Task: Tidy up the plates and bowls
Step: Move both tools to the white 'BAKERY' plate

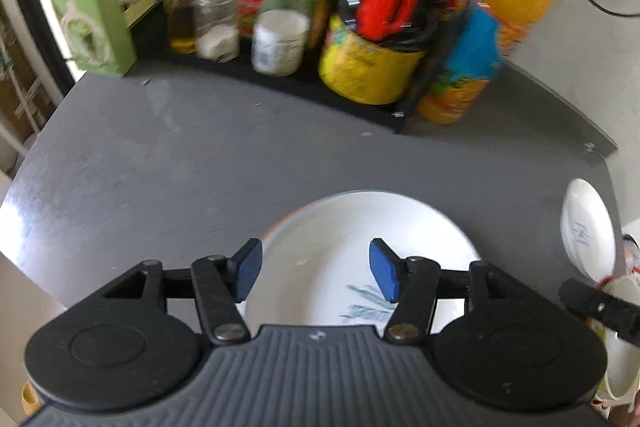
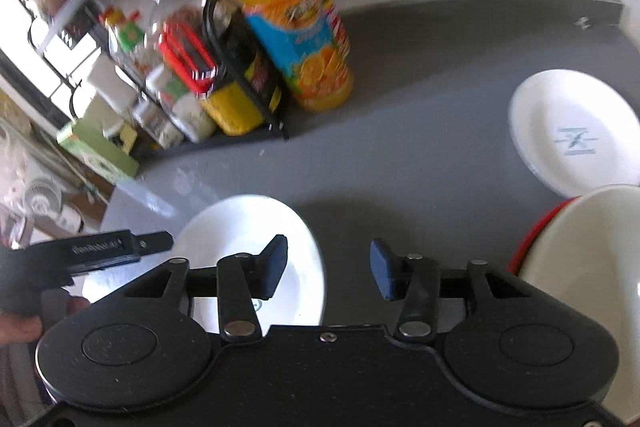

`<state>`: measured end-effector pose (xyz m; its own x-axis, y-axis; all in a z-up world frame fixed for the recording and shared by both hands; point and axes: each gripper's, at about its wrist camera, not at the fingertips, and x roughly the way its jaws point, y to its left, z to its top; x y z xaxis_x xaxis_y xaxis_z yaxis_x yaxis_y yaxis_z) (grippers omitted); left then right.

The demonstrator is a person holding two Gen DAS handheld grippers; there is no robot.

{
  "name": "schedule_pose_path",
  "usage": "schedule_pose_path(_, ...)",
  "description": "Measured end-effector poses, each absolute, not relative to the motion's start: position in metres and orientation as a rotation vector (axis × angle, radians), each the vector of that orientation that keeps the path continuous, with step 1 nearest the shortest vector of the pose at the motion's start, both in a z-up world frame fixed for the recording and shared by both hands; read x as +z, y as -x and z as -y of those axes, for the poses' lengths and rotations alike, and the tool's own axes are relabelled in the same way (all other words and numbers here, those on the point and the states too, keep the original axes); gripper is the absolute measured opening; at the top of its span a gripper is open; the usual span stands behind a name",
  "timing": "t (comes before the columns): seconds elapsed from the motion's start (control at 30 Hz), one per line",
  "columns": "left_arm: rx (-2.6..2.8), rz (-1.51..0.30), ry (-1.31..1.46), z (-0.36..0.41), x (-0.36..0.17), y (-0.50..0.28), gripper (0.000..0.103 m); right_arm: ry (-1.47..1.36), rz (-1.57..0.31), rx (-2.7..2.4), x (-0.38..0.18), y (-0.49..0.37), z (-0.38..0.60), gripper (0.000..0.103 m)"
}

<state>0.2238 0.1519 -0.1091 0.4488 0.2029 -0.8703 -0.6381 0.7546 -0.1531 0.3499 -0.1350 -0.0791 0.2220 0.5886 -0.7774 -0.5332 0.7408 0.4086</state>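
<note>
My left gripper [image 1: 316, 269] hangs open just above a white plate [image 1: 340, 227] with a blue leaf print; nothing sits between its blue pads [image 1: 248, 269]. That same plate [image 2: 248, 235] lies at lower left in the right wrist view. My right gripper [image 2: 329, 265] is open over bare grey countertop [image 2: 400, 147], between that plate and a white bowl with a red outside [image 2: 592, 247] at its right. A smaller white plate with a blue logo [image 2: 572, 131] rests behind the bowl, and the small plate [image 1: 586, 227] also shows at the left view's right edge.
A black rack [image 1: 280, 83] packed with jars, bottles and a yellow tin lines the back of the counter. Next to it stands a large orange juice bottle [image 2: 288, 27]. A green box [image 1: 92, 19] stands at the rack's left end. The counter's left edge [image 1: 24, 179] drops away.
</note>
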Motion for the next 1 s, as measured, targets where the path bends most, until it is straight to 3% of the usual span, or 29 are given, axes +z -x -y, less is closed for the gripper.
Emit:
schedule_pose_path(0.4, 0.456, -0.962, 0.446, -0.059, -0.078, -0.252, 0.058, -0.182, -0.997, 0.67, -0.049, -0.356, 0.233, 0.069)
schedule_pose_path(0.67, 0.386, -0.968, 0.424, 0.005, -0.068, -0.265, 0.058, -0.234, -0.947, 0.588, -0.046, -0.349, 0.306, 0.075)
schedule_pose_path(1.0, 0.318, -0.982, 0.374, 0.047, -0.066, -0.294, 0.058, -0.323, -0.937, 0.51, -0.062, -0.361, 0.354, 0.075)
